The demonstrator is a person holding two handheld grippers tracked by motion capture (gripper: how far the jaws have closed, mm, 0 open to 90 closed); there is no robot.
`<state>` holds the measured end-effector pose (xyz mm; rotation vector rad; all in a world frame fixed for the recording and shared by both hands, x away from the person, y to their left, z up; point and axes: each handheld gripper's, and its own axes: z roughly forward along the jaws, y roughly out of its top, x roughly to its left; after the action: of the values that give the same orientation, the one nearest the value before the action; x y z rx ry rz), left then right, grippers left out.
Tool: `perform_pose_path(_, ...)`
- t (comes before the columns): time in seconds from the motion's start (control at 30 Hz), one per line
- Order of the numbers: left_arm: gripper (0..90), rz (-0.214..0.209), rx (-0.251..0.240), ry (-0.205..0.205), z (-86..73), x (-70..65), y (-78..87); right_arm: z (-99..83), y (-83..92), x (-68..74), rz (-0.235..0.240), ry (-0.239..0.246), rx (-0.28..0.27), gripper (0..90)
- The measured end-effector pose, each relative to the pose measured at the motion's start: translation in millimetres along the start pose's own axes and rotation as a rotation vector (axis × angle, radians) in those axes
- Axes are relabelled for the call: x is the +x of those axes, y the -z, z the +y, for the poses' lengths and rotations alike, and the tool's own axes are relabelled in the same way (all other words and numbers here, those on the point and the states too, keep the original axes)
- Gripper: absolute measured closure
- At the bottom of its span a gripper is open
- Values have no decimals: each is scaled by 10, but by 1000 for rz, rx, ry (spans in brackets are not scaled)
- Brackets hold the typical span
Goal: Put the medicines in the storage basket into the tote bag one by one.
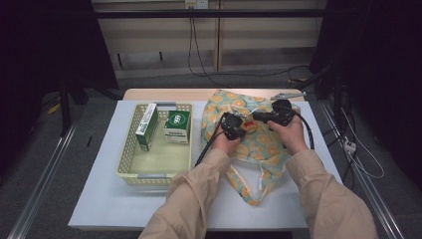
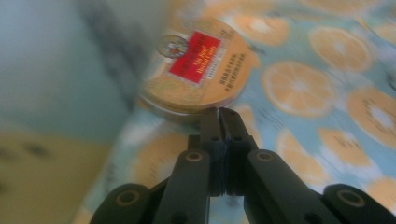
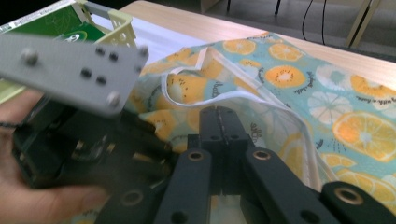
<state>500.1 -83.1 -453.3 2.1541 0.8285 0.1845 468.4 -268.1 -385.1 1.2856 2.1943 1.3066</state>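
Nearest the lens in the high view, two beige sleeves (image 1: 184, 199), coming up from 6 o'clock over the white table (image 1: 99, 199). At 3 o'clock of centre, spread flat, an orange-slice print tote bag (image 1: 263, 144). At its 9 o'clock, well apart, a pale yellow mesh basket (image 1: 128, 149) holding two green boxes (image 1: 147, 127) on end. On the bag's cloth, near its mouth, a round tin (image 2: 198, 65) with a red label. Left gripper (image 2: 219, 112) pressed together, tips touching the tin's near rim at 12 o'clock; impossible to tell whether rim or cloth is nipped. Right gripper (image 3: 218, 112) likewise pressed together, tips at the bag's white hem; cannot tell whether on it. Probably the step of working the tin through the bag's mouth, in or out unclear. Next, by this reading: hem kept lifted on the right, surer purchase on the tin's edge on the left, then a slow draw without dragging the cloth along.
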Motion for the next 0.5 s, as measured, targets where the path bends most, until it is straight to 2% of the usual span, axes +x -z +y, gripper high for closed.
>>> perform_pose_path(0.1, 873, 13, -9, 9, 15, -18, 33, -14, 17, 19, 0, 6, 4, 900)
perform_pose_path(0.13, 841, -11, 8, 16, 14, -27, 53, -18, 24, 24, 0, 10, 2, 900)
perform_pose_path(0.17, 796, -9, 14, 12, 15, -36, 71, -23, 30, 27, -1, 11, 5, 900)
perform_pose_path(0.2, 754, 12, 19, 16, 17, -63, 97, -25, 31, 27, -4, 10, 7, 900)
perform_pose_path(0.23, 708, -18, 28, 22, 26, -60, 138, -30, 31, 25, -5, 7, 5, 900)
perform_pose_path(0.33, 608, -50, 37, 21, 44, -81, 275, -32, 16, 43, -11, 7, 6, 900)
perform_pose_path(0.4, 506, -56, 39, 32, 33, -109, 355, -25, 5, 64, -10, 7, 6, 900)
perform_pose_path(0.5, 419, -65, 66, -1, 25, -137, 477, -19, -11, 97, -12, 11, 6, 900)
